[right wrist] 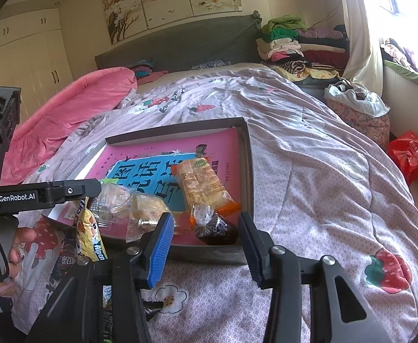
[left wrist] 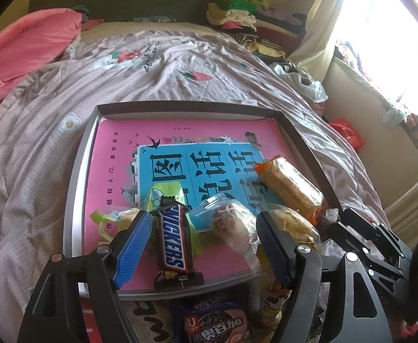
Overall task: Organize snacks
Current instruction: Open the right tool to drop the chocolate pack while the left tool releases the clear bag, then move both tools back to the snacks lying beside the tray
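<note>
A shallow box (left wrist: 74, 177) with a pink book (left wrist: 117, 154) inside lies on the bed. On the book lie a Snickers bar (left wrist: 171, 243), green wrappers (left wrist: 166, 191), a clear-wrapped pastry (left wrist: 232, 225) and an orange-ended cracker pack (left wrist: 290, 185). My left gripper (left wrist: 201, 228) is open above the Snickers and the pastry, touching neither. My right gripper (right wrist: 204, 228) is open at the box's near right corner (right wrist: 249, 171), by a small dark candy (right wrist: 220, 228) and the cracker pack (right wrist: 200, 183). A yellow Alpen stick (right wrist: 90, 234) stands at the box's near edge.
A dark chocolate-snack packet (left wrist: 217, 325) lies on the quilt in front of the box. The quilt (right wrist: 323, 185) is rumpled, with a pink duvet (right wrist: 66, 114) at the left. Folded clothes (right wrist: 289, 40) are stacked by the headboard. A red bag (right wrist: 412, 154) lies off the bed's right side.
</note>
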A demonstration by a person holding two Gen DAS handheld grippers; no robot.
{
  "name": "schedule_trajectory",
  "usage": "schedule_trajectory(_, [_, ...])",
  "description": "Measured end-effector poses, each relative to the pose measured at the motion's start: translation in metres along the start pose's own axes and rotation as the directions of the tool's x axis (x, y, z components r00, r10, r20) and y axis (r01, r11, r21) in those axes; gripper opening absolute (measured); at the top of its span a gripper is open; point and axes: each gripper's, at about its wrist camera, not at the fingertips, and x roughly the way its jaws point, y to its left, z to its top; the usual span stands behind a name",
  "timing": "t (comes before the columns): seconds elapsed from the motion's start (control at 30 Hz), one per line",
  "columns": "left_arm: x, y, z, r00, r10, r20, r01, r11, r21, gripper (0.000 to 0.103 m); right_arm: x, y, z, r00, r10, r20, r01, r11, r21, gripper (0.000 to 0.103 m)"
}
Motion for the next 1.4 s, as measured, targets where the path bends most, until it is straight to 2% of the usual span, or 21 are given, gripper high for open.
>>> schedule_trajectory(0.17, [-0.005,0.003,0.001,1.0,-0.014,0.004,0.014,1.0,-0.015,0.077,-0.002,-0.001,0.001,1.0,-0.001,0.011,0.001,1.0,0.003,0.056])
schedule_trajectory(0.8, [-0.036,0.016,-0.006,0.999,-0.016,0.043,0.018,0.999,-0.048,0.078,-0.013,0.0,0.003,0.999,0.013,0.045,-0.012,1.0,-0.009,0.064])
schedule_trajectory(1.4, [-0.054,0.007,-0.019,0.998,-0.023,0.053,0.024,1.0,-0.011,0.081,-0.023,0.006,0.001,0.998,0.016,0.054,-0.015,0.999,-0.03,0.074])
